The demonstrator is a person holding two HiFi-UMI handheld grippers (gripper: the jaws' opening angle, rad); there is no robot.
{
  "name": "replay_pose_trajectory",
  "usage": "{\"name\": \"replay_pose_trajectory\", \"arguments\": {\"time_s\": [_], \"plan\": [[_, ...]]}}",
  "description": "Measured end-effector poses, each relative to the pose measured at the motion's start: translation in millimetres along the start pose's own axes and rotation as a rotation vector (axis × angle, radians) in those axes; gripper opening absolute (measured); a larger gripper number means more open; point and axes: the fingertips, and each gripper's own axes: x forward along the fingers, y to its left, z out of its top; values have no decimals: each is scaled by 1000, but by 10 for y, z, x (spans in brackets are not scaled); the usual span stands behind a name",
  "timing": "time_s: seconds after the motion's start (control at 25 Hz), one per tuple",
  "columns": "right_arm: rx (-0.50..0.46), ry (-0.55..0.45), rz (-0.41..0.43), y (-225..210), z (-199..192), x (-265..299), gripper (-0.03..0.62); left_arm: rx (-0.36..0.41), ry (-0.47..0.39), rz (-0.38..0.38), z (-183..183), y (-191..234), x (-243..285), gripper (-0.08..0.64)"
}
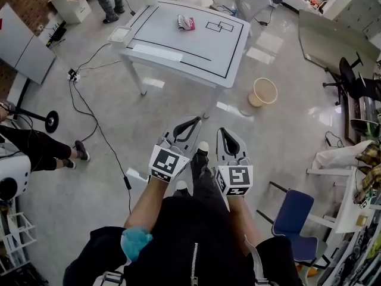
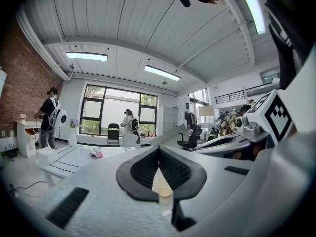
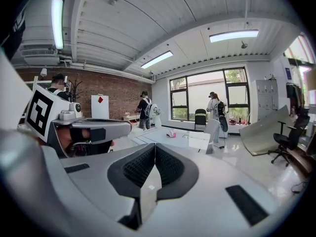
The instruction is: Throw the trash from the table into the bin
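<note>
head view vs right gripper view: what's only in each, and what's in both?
Head view only: the bin on the floor and the blue chair. Right gripper view only: the ceiling lights and the windows. Both: the white table with the trash on it, the left tongs, and the right tongs, shut and empty.

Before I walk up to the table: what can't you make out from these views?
- Trash on the table: too small in every view to tell what it is, or whether it is one piece.
- Bin: small and seen slantwise in head view; its bottom is unclear.
- Floor under the table: hidden by its top in head view.
- Person at head view's top edge: cut off above the legs.
</note>
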Motion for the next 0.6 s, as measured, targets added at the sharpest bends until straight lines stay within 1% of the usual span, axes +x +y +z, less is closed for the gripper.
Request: {"name": "replay_pose_trajectory", "arguments": {"time_s": [0.28,0.6], "plan": [[-4,19,37,-236,128,471,9,-16,11,35,20,345,399,6],[-10,32,89,-681,317,1145,9,-19,11,73,105,761,1097,6]]}}
